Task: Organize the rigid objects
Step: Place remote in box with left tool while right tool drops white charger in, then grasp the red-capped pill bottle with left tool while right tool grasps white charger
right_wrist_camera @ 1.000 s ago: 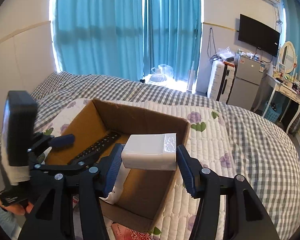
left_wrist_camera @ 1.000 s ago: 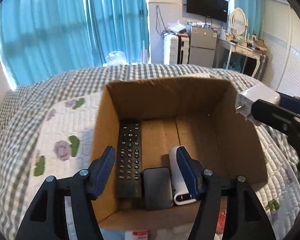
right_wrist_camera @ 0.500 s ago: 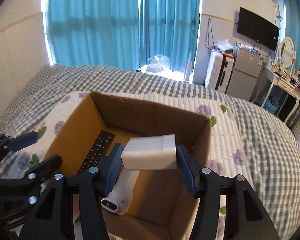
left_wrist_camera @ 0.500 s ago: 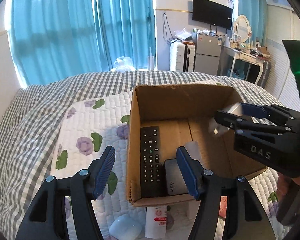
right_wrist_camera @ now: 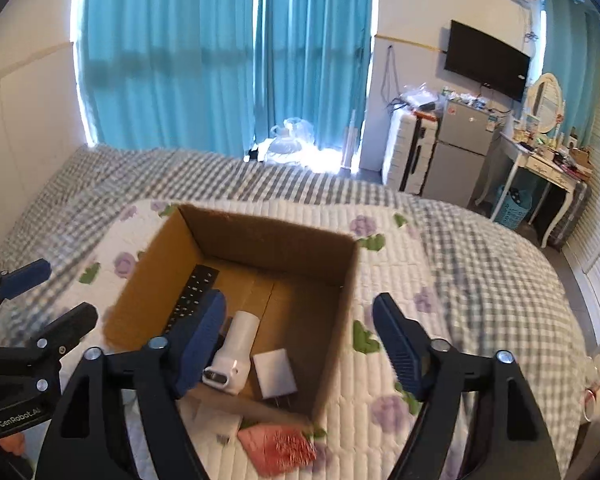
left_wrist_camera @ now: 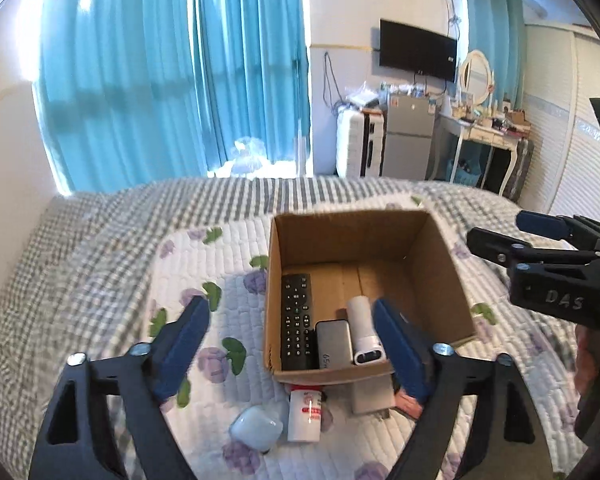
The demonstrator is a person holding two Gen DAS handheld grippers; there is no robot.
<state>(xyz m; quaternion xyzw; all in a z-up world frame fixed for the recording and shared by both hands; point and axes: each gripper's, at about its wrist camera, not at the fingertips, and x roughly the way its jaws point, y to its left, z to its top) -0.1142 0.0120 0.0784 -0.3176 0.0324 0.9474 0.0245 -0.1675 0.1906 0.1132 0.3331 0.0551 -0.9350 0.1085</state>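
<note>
Right claw (right_wrist_camera: 298, 340) wide, empty, low centre of frame. White charger (right_wrist_camera: 275, 374) lies between its fingers in box (right_wrist_camera: 336, 344), near corner, just right of white cylinder (right_wrist_camera: 232, 354). Remote (right_wrist_camera: 192, 300) farther left. Left claw (left_wrist_camera: 288, 348) wide, empty.

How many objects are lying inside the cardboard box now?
4: the black remote by its left wall, the grey power bank beside it, the white cylindrical device, and the white charger rightmost. Smaller things may be hidden.
</note>
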